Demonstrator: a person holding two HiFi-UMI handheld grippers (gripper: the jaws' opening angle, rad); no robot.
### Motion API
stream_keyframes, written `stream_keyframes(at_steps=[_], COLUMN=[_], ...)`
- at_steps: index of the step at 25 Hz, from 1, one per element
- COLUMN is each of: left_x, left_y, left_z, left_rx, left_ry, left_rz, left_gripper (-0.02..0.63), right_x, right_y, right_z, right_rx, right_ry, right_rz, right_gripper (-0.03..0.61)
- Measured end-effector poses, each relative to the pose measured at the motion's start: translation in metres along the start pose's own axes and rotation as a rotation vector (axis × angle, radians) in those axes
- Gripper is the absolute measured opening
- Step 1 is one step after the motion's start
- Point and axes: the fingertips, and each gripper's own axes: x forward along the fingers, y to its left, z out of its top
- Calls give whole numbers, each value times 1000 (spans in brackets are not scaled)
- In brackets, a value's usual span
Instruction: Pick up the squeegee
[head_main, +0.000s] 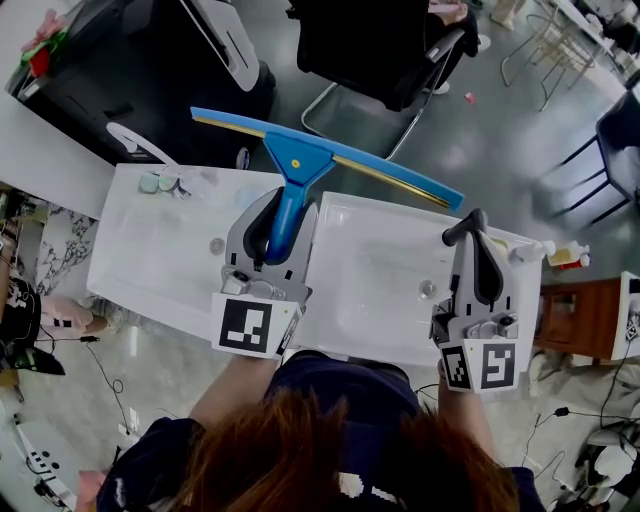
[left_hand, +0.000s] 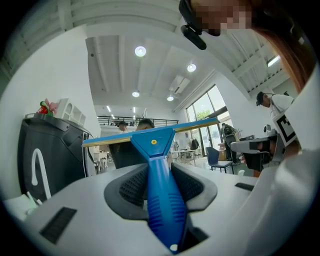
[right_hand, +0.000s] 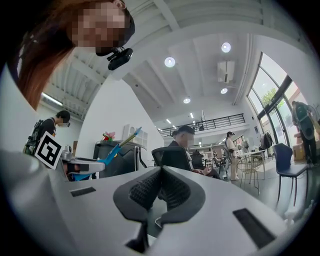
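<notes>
My left gripper (head_main: 286, 203) is shut on the blue handle of the squeegee (head_main: 298, 162). The squeegee is held up over the white sink (head_main: 350, 310), its long blue blade with a yellow strip running crosswise from upper left to right. In the left gripper view the handle (left_hand: 161, 200) runs straight out between the dark pads (left_hand: 131, 187), with the blade level ahead. My right gripper (head_main: 469, 224) hovers over the sink's right side, shut with nothing between its jaws; its tips meet in the right gripper view (right_hand: 160, 173). There the squeegee (right_hand: 109, 151) shows at the left.
Small cups (head_main: 160, 183) stand on the counter's far left corner, and bottles (head_main: 563, 256) at its right end. A black office chair (head_main: 385, 45) and a black machine (head_main: 110, 70) stand beyond the counter. A wooden cabinet (head_main: 585, 320) is at the right. People sit and stand in the room behind.
</notes>
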Motion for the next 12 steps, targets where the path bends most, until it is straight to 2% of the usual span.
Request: stream_keyframes(at_steps=[12], left_x=[0], left_y=[4], left_z=[-5], left_rx=[32], left_ry=[17], left_rz=[8], left_gripper=[153], right_x=[-2], right_y=[4], right_z=[4], right_rx=[5], right_ry=[-13], right_rz=[2], right_gripper=[15])
